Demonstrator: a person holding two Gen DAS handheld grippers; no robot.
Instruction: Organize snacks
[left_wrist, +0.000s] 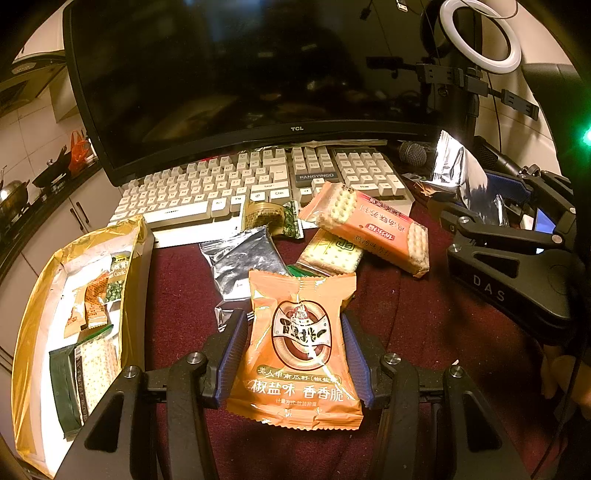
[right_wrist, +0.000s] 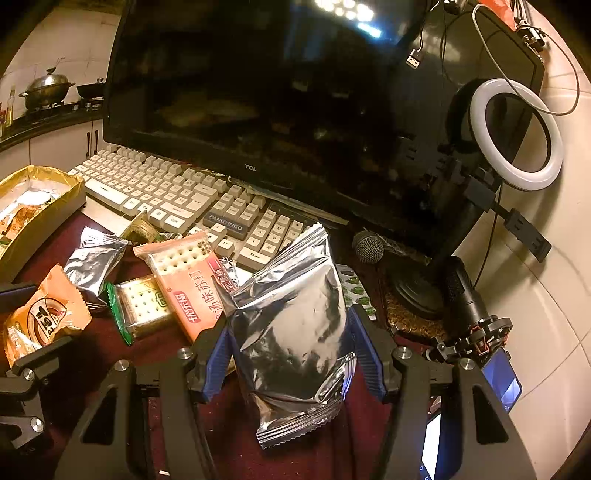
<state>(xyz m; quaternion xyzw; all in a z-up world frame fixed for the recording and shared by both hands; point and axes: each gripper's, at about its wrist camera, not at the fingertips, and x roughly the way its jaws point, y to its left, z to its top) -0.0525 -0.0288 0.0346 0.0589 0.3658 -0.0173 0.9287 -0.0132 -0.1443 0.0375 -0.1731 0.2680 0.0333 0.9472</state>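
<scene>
The left tongs (left_wrist: 295, 354) pinch an orange snack packet (left_wrist: 301, 350) between their blue ribbed pads, one pad against each side edge. The packet is a crimped pillow bag with a round brown-and-white emblem and Chinese lettering across its lower half; it is held just above the dark red worktop (left_wrist: 424, 332).

The right tongs (right_wrist: 291, 354) pinch a plain silver foil packet (right_wrist: 295, 332), crinkled, unprinted on the visible face, with serrated seals at both ends.

On the worktop between the two lie a pink soda-cracker pack (left_wrist: 373, 229) with red Chinese print, a smaller green-edged cracker pack (left_wrist: 330, 254), a second silver pouch (left_wrist: 243, 262) and a small green pea packet (left_wrist: 291, 221) resting against the keyboard.

The left wrist view alone looks down into the gold-lined box (left_wrist: 33, 306) at far left: it holds several small orange packets, a green packet marked "Garlic", a dark green pack and a cracker pack. The right wrist view shows only the box's rim, but adds a microphone (right_wrist: 367, 245), a blister strip of green tablets and a phone at lower right.

Legible writing: "TCL" on the monitor (left_wrist: 258, 74); "PANGYINGO" on the keyboard (left_wrist: 221, 184); "DAS" on the right tongs' body as seen from the left wrist.
</scene>
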